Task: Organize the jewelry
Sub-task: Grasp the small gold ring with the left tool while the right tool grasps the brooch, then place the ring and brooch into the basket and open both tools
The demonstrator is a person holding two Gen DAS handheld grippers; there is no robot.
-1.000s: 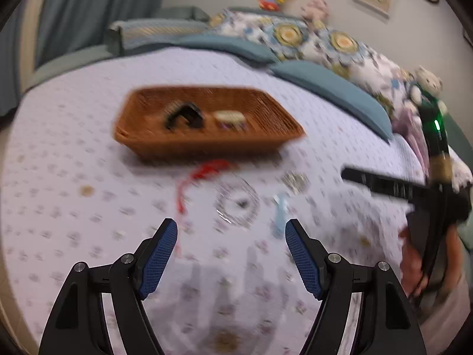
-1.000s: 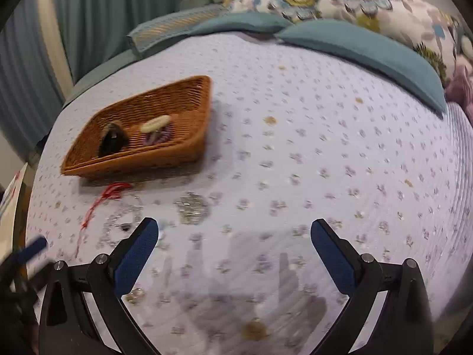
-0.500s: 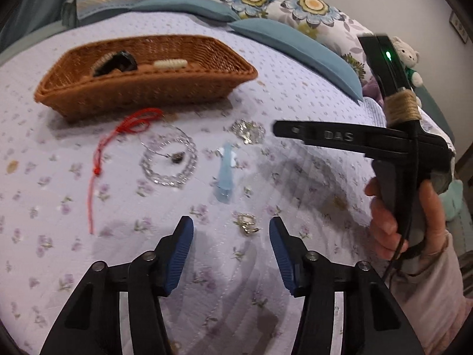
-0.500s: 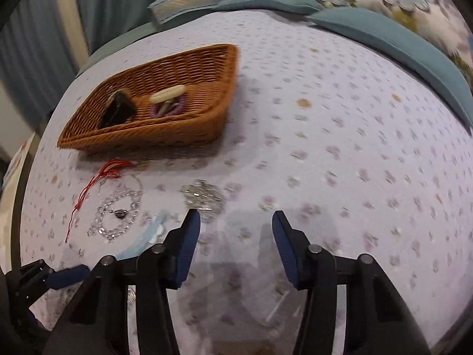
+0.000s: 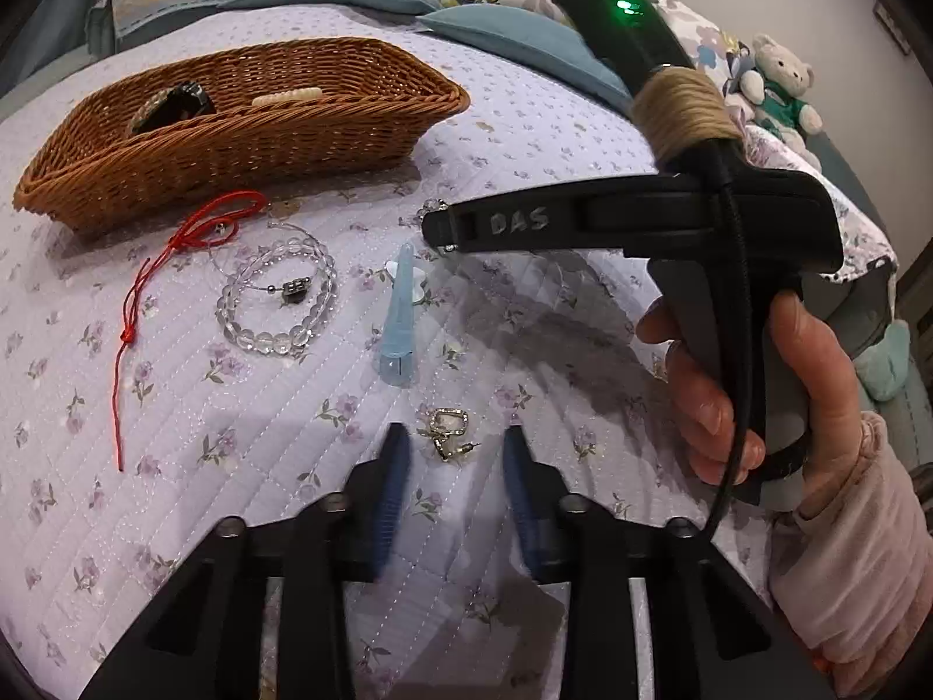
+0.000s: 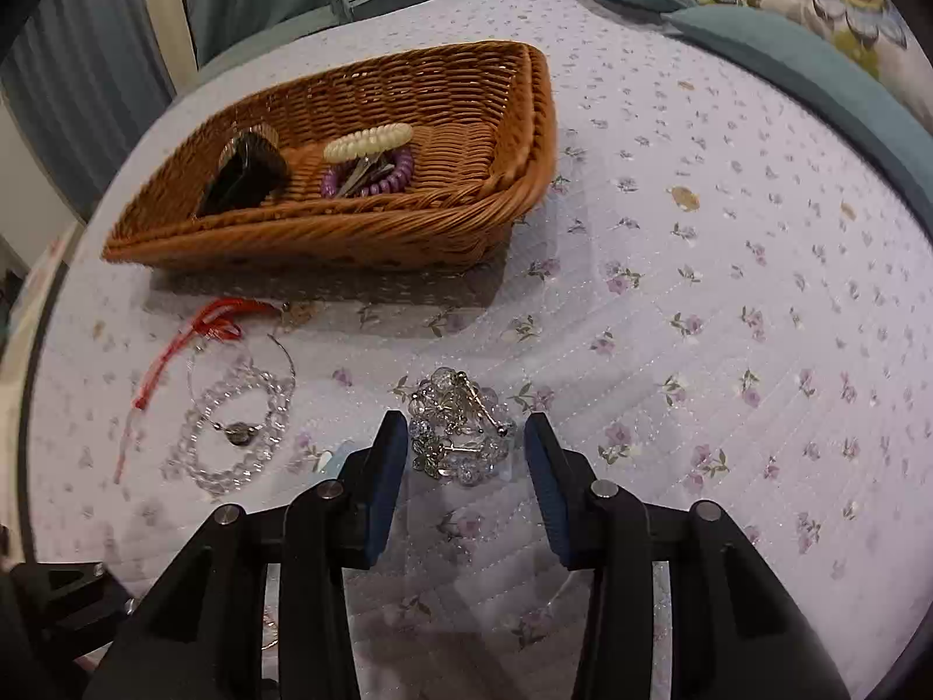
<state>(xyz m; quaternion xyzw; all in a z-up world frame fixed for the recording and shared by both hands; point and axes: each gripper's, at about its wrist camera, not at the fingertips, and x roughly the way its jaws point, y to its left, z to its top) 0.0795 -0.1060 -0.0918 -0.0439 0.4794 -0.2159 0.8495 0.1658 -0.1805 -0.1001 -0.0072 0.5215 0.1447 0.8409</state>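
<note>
On the left of the bed (image 5: 583, 134) I see the brown basket (image 5: 280, 134), with the red string (image 5: 175, 245) and the clear bead bracelet (image 5: 274, 297) lying in front of it. My left gripper (image 5: 455, 449) is open around the little gold earring (image 5: 446, 431), not touching it. My right gripper (image 6: 460, 437) is open too, with the sparkly crystal bracelet (image 6: 458, 426) between its fingers.

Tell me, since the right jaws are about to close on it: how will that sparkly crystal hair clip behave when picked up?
The crystal clip probably stays rigid, since its beads sit on a metal frame. Its bumpy, glassy beads may slip against the pads, so it could twist. It looks light and somewhat fragile; the thin pin might bend if squeezed hard.
</note>
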